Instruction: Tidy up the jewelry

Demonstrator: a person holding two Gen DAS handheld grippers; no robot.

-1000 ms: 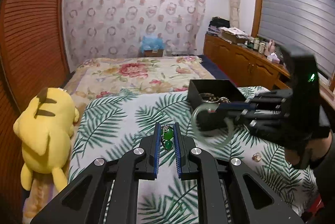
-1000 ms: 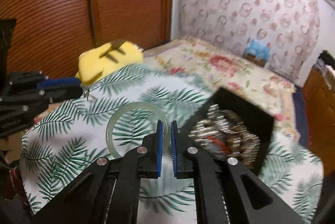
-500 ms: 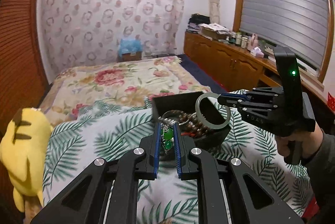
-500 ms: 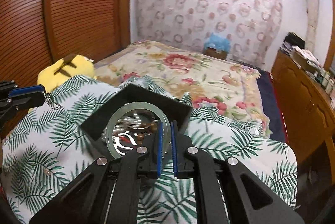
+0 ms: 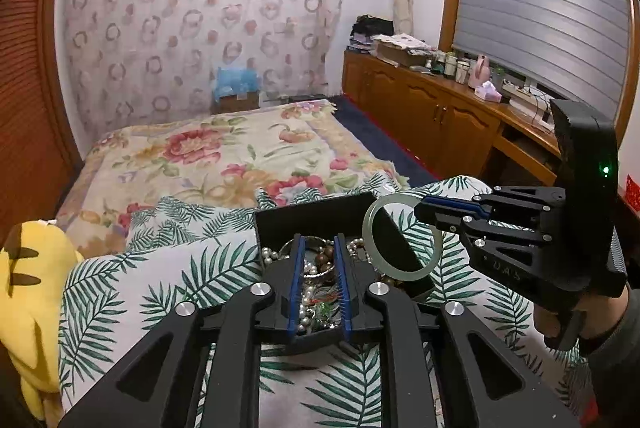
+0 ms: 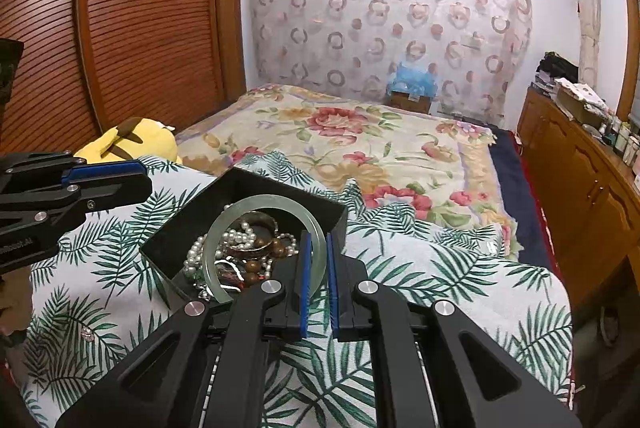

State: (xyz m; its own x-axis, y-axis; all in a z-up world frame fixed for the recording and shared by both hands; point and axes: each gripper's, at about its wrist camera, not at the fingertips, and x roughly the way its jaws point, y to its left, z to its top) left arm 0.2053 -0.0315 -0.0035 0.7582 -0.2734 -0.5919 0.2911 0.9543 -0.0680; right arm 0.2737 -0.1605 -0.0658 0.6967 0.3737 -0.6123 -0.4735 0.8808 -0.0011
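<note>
A black jewelry box full of pearls and beads sits on the palm-leaf cloth. My left gripper hangs over the box, jaws apart and empty; a green pendant lies among the jewelry below it. My right gripper is shut on a pale green jade bangle, held just over the box. In the left wrist view the bangle hangs over the box's right edge in the right gripper.
A yellow plush toy lies at the bed's left edge. A small ring lies on the cloth left of the box. A wooden cabinet with clutter runs along the right. The floral bedspread lies beyond.
My left gripper moved over the box, opened and let the green pendant fall in. My right gripper brought the bangle closer over the box.
</note>
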